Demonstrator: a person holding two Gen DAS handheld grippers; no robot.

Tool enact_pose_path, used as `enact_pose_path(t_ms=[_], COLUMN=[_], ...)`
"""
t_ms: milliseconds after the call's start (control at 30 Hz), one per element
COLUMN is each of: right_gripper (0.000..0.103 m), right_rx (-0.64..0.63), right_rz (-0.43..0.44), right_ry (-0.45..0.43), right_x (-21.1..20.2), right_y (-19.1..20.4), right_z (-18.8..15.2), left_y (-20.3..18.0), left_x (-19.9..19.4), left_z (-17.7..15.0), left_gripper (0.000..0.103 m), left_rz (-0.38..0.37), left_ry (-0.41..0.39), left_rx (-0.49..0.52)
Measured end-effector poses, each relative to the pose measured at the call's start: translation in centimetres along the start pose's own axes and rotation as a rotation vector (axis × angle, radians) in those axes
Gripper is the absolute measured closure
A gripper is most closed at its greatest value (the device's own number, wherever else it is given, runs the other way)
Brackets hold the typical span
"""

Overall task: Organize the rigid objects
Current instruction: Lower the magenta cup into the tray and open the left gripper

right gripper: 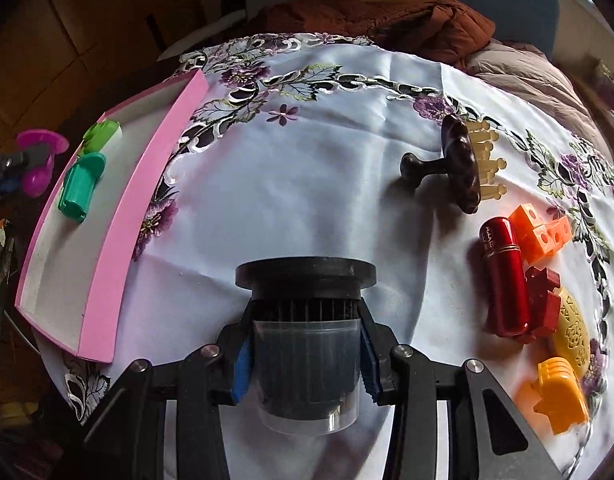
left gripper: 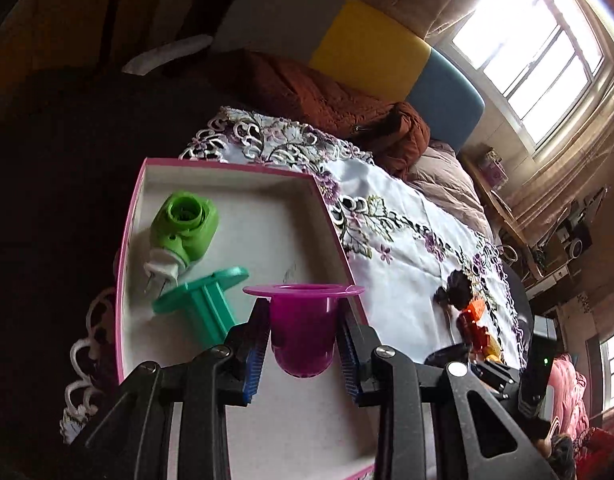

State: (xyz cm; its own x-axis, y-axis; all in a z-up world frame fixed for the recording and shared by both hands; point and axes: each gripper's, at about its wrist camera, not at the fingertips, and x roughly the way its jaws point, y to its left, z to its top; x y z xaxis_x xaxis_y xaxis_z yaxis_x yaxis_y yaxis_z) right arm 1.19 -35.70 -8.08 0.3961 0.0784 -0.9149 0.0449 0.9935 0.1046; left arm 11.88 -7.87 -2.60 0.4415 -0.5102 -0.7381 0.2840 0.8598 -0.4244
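My left gripper [left gripper: 303,332] is shut on a magenta flanged cup [left gripper: 303,320], held over the white floor of the pink-edged box [left gripper: 331,216]. Inside the box lie a green plug-in device [left gripper: 185,228] and a teal flanged piece [left gripper: 205,296]. My right gripper [right gripper: 305,360] is shut on a black flanged cylinder with a clear cap [right gripper: 305,344], above the white embroidered cloth [right gripper: 307,168]. In the right wrist view the pink box [right gripper: 143,208] sits at the left with the green device [right gripper: 101,134] and teal piece [right gripper: 81,186] inside; the magenta cup [right gripper: 41,156] hangs beyond its far side.
On the cloth's right side lie a dark wooden knob with pale pegs [right gripper: 455,168], a red capsule tube [right gripper: 505,276], orange cubes [right gripper: 541,232], a dark red block [right gripper: 543,298], a yellow carved oval [right gripper: 573,332] and an orange ridged piece [right gripper: 559,396]. A brown quilted jacket [left gripper: 339,104] lies behind the cloth.
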Motion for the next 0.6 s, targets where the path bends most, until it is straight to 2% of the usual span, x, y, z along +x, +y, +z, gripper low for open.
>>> enact_pose_path(t_ms=[167,300,467,600], right_gripper=[0.059,0.059,0.059,0.059], right_rx=[-0.016,-0.029,-0.031,-0.030], right_rz=[-0.008,-0.012,-0.012,-0.011], right_ry=[0.000,-0.001,-0.001,-0.001], right_x=[0.1,0.1,0.0,0.0], right_y=[0.2,0.4,0.4,0.4], right_z=[0.0,0.0,0.0,0.0], left_y=[0.8,1.1,2.1,2.2], left_x=[3.3,6.2,9.5,9.6], left_z=[2.9,4.4,4.7,4.3], left_gripper=[0.071,0.071,0.070,0.068], left_rz=[0.039,0.091,0.179,0.177], left_ry=[0.014,0.036,0.104,0.124], left_rx=[-0.024,0.001,0.013,0.012])
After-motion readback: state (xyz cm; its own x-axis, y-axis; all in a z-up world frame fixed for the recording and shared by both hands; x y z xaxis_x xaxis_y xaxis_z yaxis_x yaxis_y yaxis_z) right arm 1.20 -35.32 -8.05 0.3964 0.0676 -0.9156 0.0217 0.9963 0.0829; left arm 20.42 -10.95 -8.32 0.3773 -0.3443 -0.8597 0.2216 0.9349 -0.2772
